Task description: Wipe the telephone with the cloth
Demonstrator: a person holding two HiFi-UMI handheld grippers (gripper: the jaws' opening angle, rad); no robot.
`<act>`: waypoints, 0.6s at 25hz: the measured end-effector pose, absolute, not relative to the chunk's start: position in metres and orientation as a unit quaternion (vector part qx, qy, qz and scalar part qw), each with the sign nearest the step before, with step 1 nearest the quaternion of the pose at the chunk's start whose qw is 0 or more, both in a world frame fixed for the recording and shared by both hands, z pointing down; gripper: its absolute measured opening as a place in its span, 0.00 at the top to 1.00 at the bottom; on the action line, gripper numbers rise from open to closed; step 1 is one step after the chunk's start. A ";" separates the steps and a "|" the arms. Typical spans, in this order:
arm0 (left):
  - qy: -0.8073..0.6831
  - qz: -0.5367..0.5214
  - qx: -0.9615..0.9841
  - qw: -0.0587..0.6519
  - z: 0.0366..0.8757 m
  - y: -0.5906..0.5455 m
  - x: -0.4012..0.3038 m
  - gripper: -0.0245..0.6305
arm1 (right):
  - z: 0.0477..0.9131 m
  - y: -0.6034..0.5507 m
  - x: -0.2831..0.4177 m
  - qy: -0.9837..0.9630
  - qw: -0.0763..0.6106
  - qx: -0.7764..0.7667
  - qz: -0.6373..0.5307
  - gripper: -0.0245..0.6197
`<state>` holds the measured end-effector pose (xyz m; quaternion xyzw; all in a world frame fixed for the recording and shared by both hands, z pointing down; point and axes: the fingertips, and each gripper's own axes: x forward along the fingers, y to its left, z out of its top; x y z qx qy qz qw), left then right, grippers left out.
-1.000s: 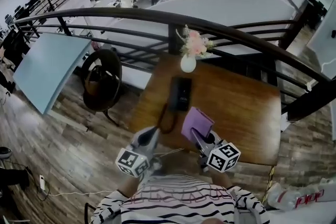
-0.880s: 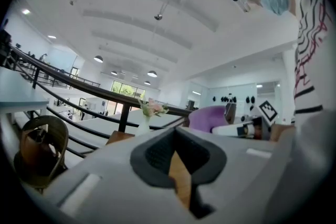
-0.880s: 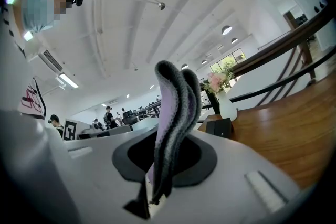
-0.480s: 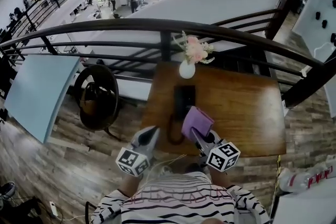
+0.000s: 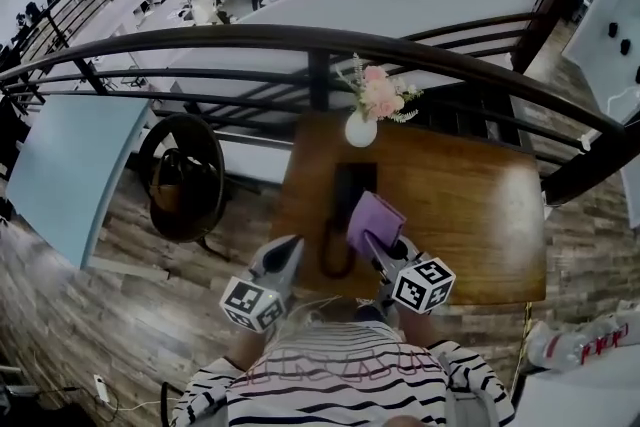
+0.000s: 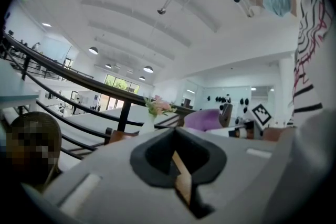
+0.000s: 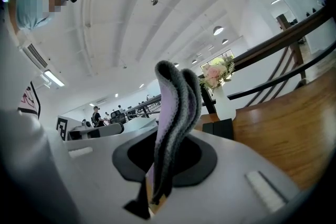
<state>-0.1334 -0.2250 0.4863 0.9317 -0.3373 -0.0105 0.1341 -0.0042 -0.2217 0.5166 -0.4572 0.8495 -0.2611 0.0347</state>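
Pinching the purple cloth (image 7: 176, 113) tight between its fingers, the right gripper (image 5: 372, 247) holds it up just over the near right part of the black telephone (image 5: 348, 183), which lies on the wooden table (image 5: 470, 205). The left gripper (image 5: 291, 250) hangs beside it at the table's near edge, fingers together on nothing. A white vase (image 5: 361, 128) of flowers stands beyond the telephone
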 end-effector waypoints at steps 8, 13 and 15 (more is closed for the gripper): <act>-0.368 -0.015 0.919 0.140 0.488 -0.259 -0.114 0.96 | 0.539 -0.281 0.016 0.857 0.001 -0.436 -0.275 0.89; -0.393 -0.021 0.908 0.143 0.488 -0.269 -0.109 0.96 | 0.562 -0.316 0.013 0.866 -0.036 -0.409 -0.285 0.89; -0.407 -0.022 0.901 0.146 0.487 -0.271 -0.111 0.96 | 0.571 -0.330 0.008 0.868 -0.048 -0.399 -0.291 0.89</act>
